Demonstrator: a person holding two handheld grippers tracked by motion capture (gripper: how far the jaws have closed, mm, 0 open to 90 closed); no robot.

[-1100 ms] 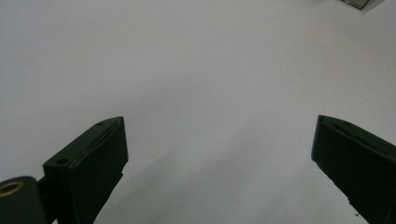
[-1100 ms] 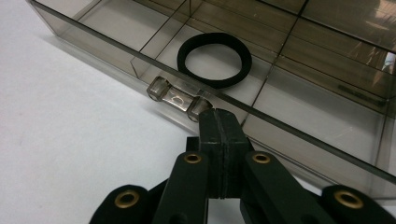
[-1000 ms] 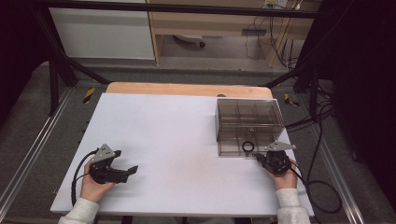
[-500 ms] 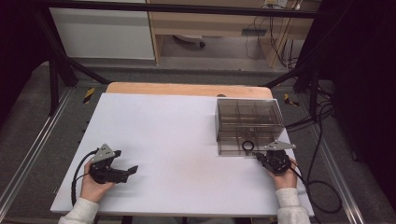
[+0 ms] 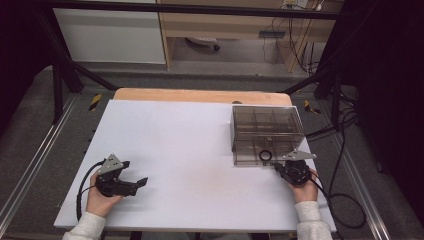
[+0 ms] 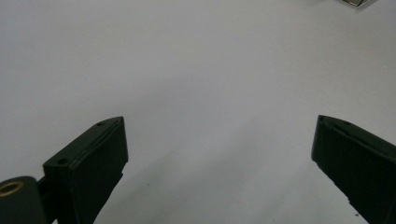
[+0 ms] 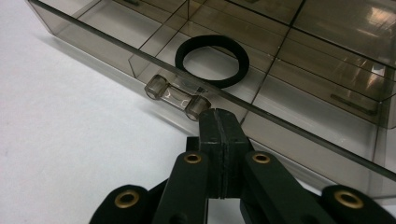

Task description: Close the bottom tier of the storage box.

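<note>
A smoky clear compartment box (image 5: 267, 131) stands at the right of the white table (image 5: 190, 145). A black rubber ring (image 7: 212, 60) lies in one of its front compartments, also seen as the ring (image 5: 265, 155) in the high view. A small clear handle (image 7: 176, 97) juts from the box's front edge. My right gripper (image 7: 218, 122) is shut with nothing between its jaws, its tip just beside that handle; whether it touches I cannot tell. From above, the right gripper (image 5: 278, 168) sits at the box's front right. My left gripper (image 6: 220, 121) is open over bare table, far left (image 5: 134, 172).
A wooden strip (image 5: 200, 95) runs along the table's far edge. Black frame legs (image 5: 65, 70) and cables (image 5: 345, 200) stand on the floor around the table. Shelving (image 5: 235, 25) is behind it.
</note>
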